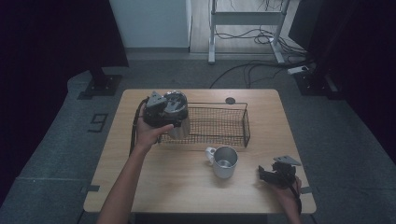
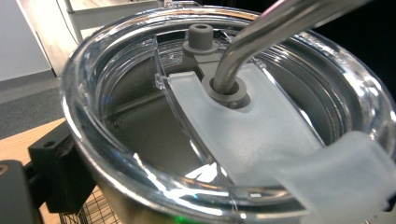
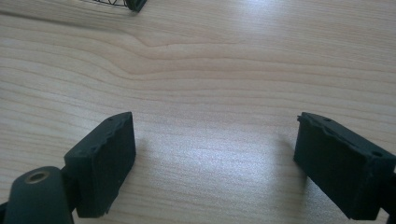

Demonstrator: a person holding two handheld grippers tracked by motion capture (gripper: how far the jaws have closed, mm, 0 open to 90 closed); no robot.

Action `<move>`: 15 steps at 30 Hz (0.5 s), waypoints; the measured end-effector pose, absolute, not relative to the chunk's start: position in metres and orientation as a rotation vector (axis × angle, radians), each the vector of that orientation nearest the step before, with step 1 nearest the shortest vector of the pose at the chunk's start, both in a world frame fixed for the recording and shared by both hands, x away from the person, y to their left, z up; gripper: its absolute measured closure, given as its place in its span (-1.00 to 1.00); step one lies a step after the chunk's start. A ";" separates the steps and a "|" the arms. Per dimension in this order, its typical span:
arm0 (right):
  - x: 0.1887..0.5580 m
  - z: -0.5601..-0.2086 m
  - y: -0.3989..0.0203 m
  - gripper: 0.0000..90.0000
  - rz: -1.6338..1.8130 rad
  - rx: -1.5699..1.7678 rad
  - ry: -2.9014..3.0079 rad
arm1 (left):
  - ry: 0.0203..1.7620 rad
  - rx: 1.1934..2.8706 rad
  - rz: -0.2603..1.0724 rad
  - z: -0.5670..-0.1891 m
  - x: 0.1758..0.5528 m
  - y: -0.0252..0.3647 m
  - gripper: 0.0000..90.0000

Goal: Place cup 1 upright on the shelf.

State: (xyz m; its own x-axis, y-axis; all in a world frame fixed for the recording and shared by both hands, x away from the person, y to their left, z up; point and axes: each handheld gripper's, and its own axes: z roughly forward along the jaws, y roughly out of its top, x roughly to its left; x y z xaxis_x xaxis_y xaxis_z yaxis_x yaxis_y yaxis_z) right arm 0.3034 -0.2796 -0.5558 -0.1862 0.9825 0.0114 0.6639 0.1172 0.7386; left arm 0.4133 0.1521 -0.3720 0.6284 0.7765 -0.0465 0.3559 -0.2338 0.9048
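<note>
Steel tumbler [image 1: 179, 116] with a clear lid [image 2: 224, 116] and bent straw [image 2: 261, 32] sits gripped in the left claw [image 1: 161, 116], up over the wire basket's [image 1: 246, 126] left end, maybe for dropping in. Right claw [image 3: 215, 163] rests wide open, empty, near right on the desk [image 1: 187, 186], beside a mug [image 1: 224, 162]

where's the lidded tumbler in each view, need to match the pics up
High view: the steel tumbler is upper left of centre, gripped by the left gripper at the wire basket's left end.
Left gripper view: the tumbler's clear lid is seen close up, with the bent metal straw through it.
Right gripper view: the tumbler is not in it; bare wooden table.
Shared landmark: the wire basket, its corner at the right gripper view's top edge, its mesh below the tumbler.
</note>
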 end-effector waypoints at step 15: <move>0.304 -0.556 -0.279 -0.72 0.850 1.593 1.905 | 0.943 1.837 0.512 -0.373 0.427 0.152 -0.92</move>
State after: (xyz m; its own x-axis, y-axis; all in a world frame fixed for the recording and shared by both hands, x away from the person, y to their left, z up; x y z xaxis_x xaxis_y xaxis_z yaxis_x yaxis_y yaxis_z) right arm 0.3036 -0.2788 -0.5557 -0.1812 0.9834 0.0091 0.6635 0.1154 0.7392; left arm 0.4273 0.1517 -0.3733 0.6108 0.7896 -0.0585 0.3808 -0.2282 0.8961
